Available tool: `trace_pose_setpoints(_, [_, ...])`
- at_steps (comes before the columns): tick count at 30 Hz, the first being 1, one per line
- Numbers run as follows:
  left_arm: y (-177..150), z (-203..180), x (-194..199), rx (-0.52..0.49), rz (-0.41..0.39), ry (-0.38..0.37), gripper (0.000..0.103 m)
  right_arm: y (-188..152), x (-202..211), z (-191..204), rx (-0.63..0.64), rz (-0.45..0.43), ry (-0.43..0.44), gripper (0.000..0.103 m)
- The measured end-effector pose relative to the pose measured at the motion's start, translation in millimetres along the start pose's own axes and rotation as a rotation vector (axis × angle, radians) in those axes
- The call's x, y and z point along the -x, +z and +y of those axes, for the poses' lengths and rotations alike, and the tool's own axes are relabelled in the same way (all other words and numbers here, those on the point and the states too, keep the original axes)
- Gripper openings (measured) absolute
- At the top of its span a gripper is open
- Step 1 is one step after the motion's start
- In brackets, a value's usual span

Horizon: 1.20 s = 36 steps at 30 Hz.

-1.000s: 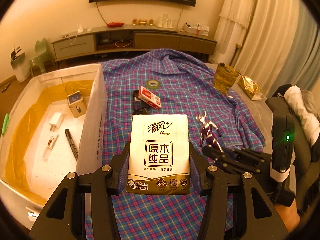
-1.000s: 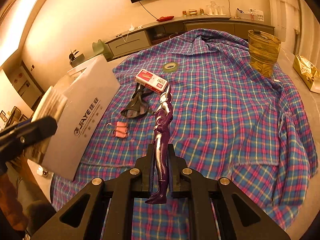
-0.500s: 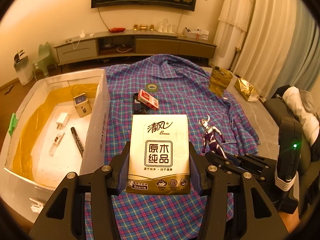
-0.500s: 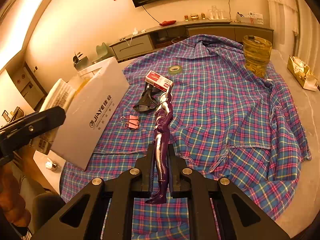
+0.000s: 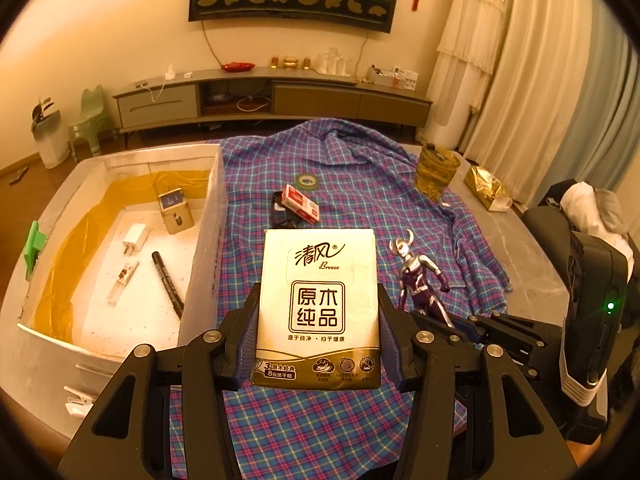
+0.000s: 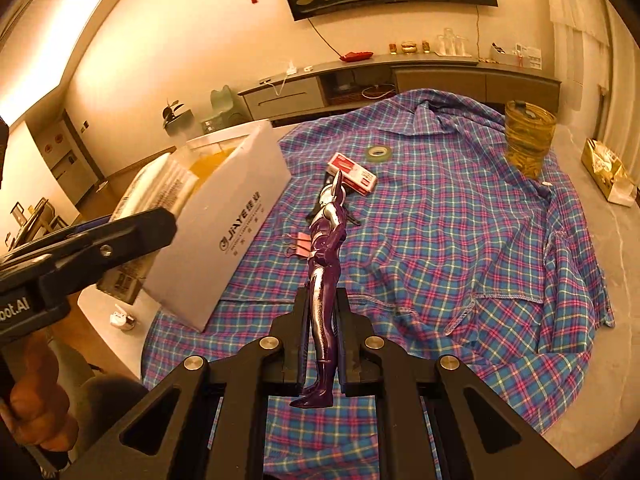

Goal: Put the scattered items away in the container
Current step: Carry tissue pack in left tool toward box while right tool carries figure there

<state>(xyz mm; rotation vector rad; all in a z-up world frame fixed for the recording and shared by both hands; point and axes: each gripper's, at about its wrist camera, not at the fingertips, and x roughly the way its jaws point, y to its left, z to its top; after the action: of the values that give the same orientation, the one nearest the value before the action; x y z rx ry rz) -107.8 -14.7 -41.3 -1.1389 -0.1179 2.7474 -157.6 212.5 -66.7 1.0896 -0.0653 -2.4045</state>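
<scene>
While your left tool (image 5: 318, 330) clamps a cream-and-gold pack of paper tissues (image 5: 318, 304) by its two sides, your right tool (image 6: 322, 342) is clenched on the legs of a purple-and-silver plastic action figure (image 6: 325, 276), head pointing away from you. Both are held above the blue-and-pink plaid cloth (image 6: 460, 240) covering the worktop, with the open white foam box (image 5: 206, 240) on the left. Inside it lie a black marker (image 5: 167, 278), a white plug charger (image 5: 134, 239) and a small square tin (image 5: 175, 210).
</scene>
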Motion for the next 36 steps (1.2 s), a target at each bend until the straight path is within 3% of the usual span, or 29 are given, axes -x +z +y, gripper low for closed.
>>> trace_pose_setpoints(36, [-16, 83, -2, 0.211, 0.001, -0.051, 0.053, 23, -4, 71, 0.151, 0.006, 0.011, 0.012])
